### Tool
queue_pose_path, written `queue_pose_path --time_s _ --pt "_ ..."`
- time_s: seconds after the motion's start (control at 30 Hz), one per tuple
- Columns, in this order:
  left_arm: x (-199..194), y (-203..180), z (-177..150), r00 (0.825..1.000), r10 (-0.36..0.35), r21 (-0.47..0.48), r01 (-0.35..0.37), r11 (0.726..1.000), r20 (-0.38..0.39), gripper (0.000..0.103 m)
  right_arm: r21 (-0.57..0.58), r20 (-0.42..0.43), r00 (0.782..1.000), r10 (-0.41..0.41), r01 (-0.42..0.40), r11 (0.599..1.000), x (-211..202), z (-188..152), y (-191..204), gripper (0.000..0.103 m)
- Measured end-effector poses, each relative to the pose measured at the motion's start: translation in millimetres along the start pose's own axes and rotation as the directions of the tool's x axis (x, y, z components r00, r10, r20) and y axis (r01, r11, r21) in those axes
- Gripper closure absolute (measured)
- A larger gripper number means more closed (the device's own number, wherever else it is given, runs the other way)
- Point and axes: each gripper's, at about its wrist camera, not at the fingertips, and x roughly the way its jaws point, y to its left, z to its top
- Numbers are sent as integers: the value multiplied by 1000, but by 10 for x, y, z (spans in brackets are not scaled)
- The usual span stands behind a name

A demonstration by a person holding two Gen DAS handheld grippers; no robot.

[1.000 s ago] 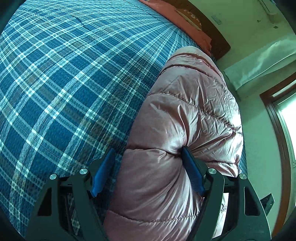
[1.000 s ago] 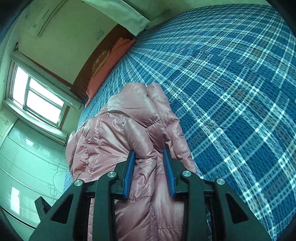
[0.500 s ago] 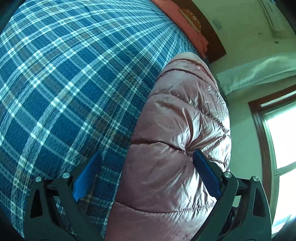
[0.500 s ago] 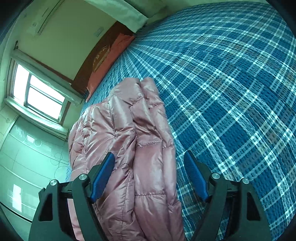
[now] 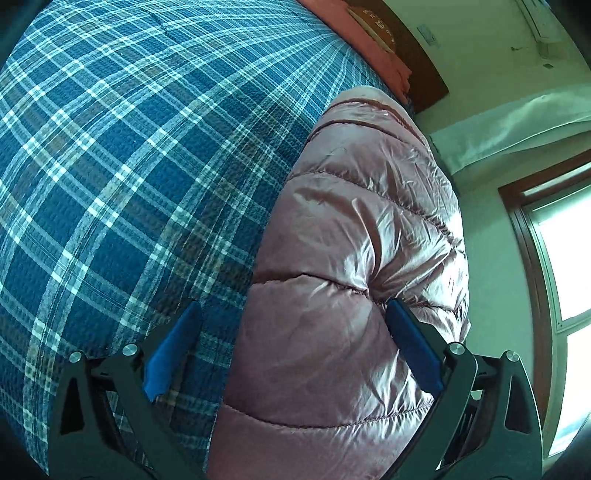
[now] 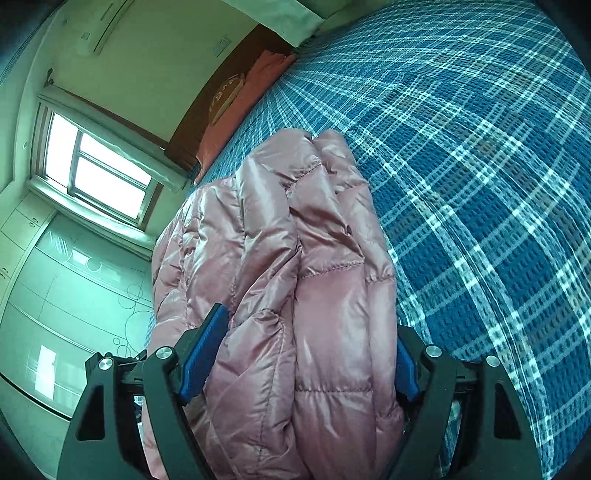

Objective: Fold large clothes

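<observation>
Pink puffer jacket (image 6: 295,280) is shown bundled lengthwise on plaid bed (image 5: 122,173), fold approx. done; left gripper (image 5: 291,343) & right gripper (image 6: 306,354) are spread wide, nothing gripped, tidying left.

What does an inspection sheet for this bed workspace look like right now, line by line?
Surface: blue plaid bedspread, mostly bare.
Job's things: pink puffer jacket bundled near the bed's edge.
Clutter: orange pillow at the headboard.
Grippers: left gripper open, one pad touching the jacket; right gripper open around the jacket.
Cables: nothing seen.
Surroundings: window, wardrobe, air conditioner.
</observation>
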Motion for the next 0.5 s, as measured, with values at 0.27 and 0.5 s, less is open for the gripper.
queue_pose_path --time_s 0.27,0.5 --pt "21 30 32 999 -7 28 8 1000 -34 4 -25 -98 994 49 -51 998 65 159 -36 25" --pt "37 30 39 999 -13 19 14 1000 -35 4 -27 -99 994 56 -58 998 97 204 -41 25"
